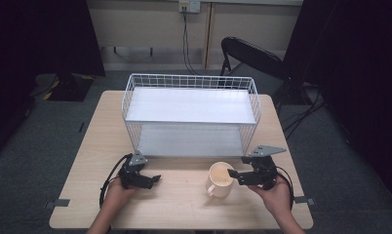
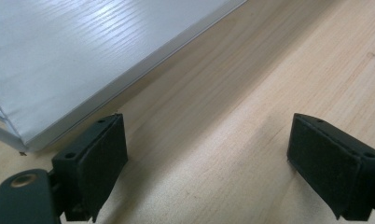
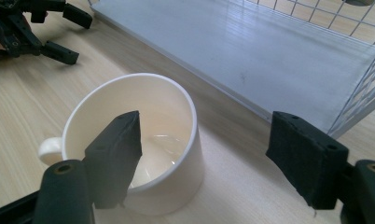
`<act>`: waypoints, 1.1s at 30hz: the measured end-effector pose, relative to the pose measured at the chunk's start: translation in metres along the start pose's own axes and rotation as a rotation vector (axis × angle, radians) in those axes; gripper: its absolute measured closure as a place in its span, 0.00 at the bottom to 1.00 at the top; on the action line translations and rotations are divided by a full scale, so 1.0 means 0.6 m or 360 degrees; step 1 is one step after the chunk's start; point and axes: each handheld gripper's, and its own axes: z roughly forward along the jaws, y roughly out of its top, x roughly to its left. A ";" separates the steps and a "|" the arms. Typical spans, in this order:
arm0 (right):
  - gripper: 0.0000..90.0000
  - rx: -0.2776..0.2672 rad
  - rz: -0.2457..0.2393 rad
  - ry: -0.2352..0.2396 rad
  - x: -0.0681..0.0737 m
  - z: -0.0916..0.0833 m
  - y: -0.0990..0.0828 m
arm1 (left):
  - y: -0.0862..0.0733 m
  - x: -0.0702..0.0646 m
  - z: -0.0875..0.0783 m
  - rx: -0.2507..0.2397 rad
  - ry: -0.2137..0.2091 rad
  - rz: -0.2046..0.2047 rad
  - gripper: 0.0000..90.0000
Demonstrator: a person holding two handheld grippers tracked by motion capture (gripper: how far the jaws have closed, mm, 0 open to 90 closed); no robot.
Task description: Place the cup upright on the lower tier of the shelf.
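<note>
the cream mug [image 1: 220, 179] is standing upright near the front edge of the worktop [image 1: 184, 204], toward its right front corner and just in front of the white wire rack [image 1: 191, 114], its handle turned toward the front edge. the right gripper [image 1: 231, 172] is being held at the mug's rim with its jaws standing wide: in the right gripper view one pad [image 3: 116, 154] is hanging over the mouth of the mug [image 3: 139, 140] and the other is standing clear outside the wall, so nothing is being pinched yet.

the step in hand is judged to be a grasp on the rim. for it to be done well, the wall on the side away from the handle is best straddled squarely, one pad lowered inside and one outside, and the jaws closed gently enough that the mug is not tipped or pushed toward the rack. a shallow bite on glazed ware is likely to slip.

the left gripper [image 1: 155, 179] is being rested open near the front edge, toward the left front corner, with bare wood [image 2: 223, 140] between its jaws and the rack's lower shelf [image 2: 73, 56] beside it.

the worktop is a pale wooden table, and it is being carried on grey carpet. a black folding chair [image 1: 252, 61], a wall socket with a cable and dark curtains at both sides are being seen behind the far edge.
</note>
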 end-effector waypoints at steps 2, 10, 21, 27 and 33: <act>0.31 -0.0005 0.0009 0.0003 -0.001 0.003 0.000 | 0.000 0.000 0.000 0.0000 0.0000 0.0000 0.13; 0.41 -0.0015 0.0030 0.0028 -0.001 0.014 0.000 | 0.000 0.000 0.000 0.0000 0.0000 0.0000 0.13; 0.63 -0.0017 0.0030 0.0015 0.006 0.025 -0.006 | 0.000 0.000 0.000 0.0000 0.0000 0.0000 0.13; 0.70 -0.0040 0.0052 0.0009 0.008 0.033 -0.012 | 0.000 0.000 0.000 0.0000 0.0000 0.0000 0.13; 0.75 -0.0049 0.0046 -0.0015 0.012 0.039 -0.014 | 0.000 0.000 0.000 0.0000 0.0000 0.0000 0.13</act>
